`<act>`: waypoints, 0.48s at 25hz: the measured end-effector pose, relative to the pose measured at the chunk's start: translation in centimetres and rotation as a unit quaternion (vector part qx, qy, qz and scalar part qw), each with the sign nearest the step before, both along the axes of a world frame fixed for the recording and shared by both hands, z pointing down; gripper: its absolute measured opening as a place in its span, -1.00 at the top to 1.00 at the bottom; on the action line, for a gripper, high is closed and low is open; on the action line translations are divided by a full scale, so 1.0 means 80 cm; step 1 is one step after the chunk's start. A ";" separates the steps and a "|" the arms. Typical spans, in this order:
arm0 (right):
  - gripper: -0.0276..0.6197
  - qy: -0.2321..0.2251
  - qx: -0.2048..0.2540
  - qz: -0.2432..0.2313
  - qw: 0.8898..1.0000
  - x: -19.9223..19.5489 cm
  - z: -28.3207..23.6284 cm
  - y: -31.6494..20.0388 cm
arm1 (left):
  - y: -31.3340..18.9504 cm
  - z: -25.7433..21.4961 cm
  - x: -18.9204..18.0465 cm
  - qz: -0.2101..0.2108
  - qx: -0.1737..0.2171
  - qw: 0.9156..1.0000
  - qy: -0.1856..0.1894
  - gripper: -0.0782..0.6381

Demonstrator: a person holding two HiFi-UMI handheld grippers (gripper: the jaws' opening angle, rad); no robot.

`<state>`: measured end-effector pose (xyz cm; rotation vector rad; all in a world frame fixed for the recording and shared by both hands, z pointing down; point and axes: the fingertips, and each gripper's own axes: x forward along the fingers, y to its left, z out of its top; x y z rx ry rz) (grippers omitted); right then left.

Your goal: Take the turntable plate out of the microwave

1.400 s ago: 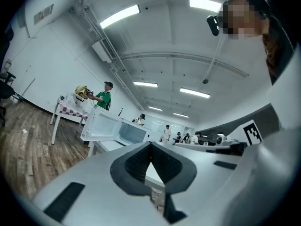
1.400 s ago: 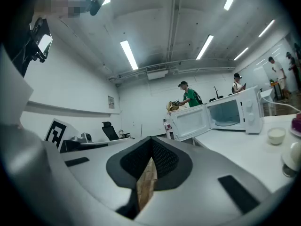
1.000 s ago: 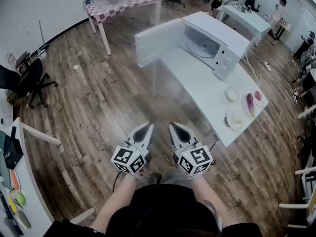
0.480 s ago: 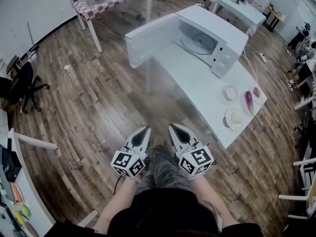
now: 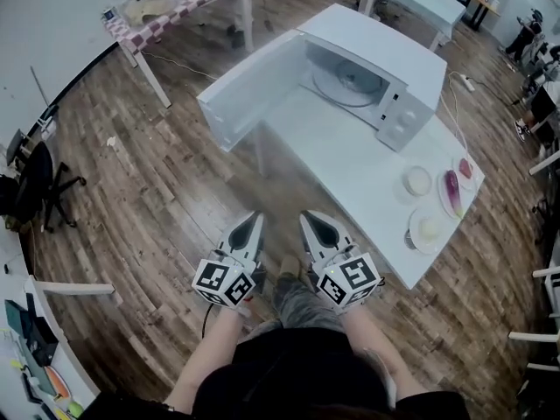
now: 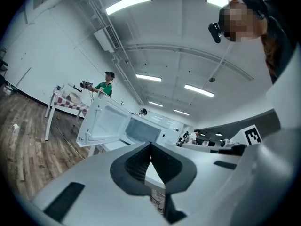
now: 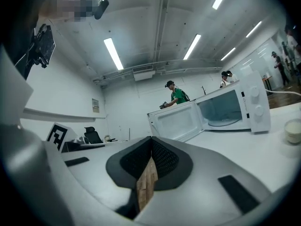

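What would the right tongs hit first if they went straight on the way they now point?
The right tongs, shut and empty, aim at the open microwave door. The white table lies between; whether they clear its edge is unclear, so table edge or door.

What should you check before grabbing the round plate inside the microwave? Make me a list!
1. Microwave door open: ok.
2. Turntable plate in sight inside the microwave: ok.
3. Left hand-held gripper open to grab: not ok, shut and empty.
4. Right hand-held gripper open to grab: not ok, shut and empty.
5. Grippers near the plate: not ok, both over the floor, short of the table.
6. Bare table space in front of the microwave: ok.
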<state>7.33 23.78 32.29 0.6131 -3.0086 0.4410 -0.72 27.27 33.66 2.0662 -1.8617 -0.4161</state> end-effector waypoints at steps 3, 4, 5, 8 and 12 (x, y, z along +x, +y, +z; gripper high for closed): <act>0.85 0.002 -0.007 0.017 1.000 -0.010 0.003 -0.046 | -0.046 -0.002 -0.010 0.015 0.003 1.000 0.001 0.75; 0.85 0.003 -0.008 0.021 1.000 -0.013 0.004 -0.060 | -0.060 -0.002 -0.013 0.019 0.003 1.000 0.003 0.75; 0.85 0.004 -0.011 0.023 1.000 -0.016 0.007 -0.071 | -0.073 0.000 -0.015 0.023 0.003 1.000 0.005 0.75; 0.85 0.004 -0.016 0.031 0.999 -0.021 0.012 -0.103 | -0.107 0.004 -0.020 0.032 0.001 0.999 0.008 0.75; 0.85 -0.004 -0.017 0.039 0.999 -0.025 0.013 -0.142 | -0.149 0.005 -0.024 0.043 0.003 0.999 0.001 0.75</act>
